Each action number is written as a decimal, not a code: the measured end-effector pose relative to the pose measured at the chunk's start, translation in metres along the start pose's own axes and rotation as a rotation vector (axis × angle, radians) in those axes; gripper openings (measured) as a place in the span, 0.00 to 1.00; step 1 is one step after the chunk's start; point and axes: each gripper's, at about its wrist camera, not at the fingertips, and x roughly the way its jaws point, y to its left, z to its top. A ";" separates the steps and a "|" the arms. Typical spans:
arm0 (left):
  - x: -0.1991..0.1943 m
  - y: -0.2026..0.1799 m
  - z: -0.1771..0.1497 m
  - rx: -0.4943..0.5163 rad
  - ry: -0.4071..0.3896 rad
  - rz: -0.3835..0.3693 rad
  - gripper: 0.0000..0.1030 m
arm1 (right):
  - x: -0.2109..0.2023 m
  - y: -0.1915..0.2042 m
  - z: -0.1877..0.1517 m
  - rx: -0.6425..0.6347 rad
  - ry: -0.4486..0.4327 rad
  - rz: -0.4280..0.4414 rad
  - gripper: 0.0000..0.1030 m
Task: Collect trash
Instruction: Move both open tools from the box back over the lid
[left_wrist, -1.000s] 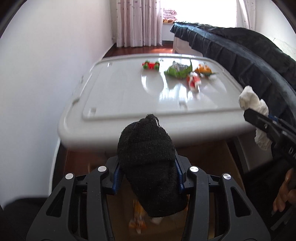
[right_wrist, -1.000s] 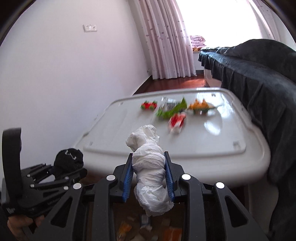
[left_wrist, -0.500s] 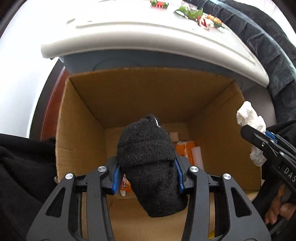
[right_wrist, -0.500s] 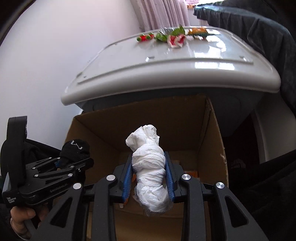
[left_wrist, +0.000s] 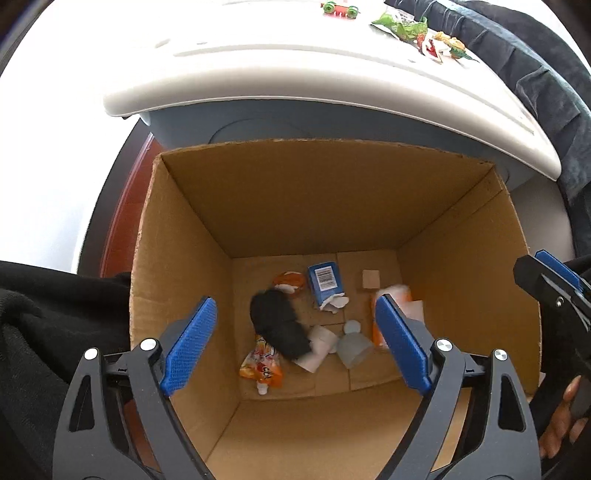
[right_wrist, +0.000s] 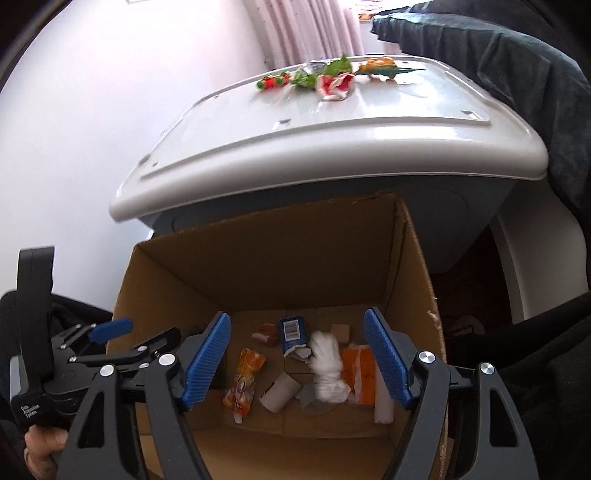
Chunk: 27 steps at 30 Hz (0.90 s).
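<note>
Both grippers hang over an open cardboard box. My left gripper has its jaws opening wide, with nothing between the blue pads. The black sock lies loose on the box floor below it. My right gripper is also opening, its pads bare. The white plastic wad rests among the trash on the box floor. Several wrappers lie on the far part of the white lid.
The box floor also holds a blue carton, an orange pouch, a cardboard tube and an orange packet. The white lid overhangs the box's far wall. A dark blanket drapes on the right.
Both grippers sank from lid height to over the box, then opened. The black sock left the left jaws and the white wad left the right jaws; both now lie in the box.
</note>
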 end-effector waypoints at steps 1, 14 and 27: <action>-0.001 0.000 0.000 0.004 0.000 0.000 0.83 | 0.000 -0.002 0.002 0.008 0.001 -0.001 0.72; -0.010 -0.012 0.000 0.031 -0.043 -0.086 0.86 | -0.006 -0.006 0.005 0.036 -0.038 -0.021 0.84; -0.051 -0.029 0.048 0.144 -0.169 -0.055 0.90 | -0.007 -0.014 0.127 0.005 -0.122 -0.039 0.89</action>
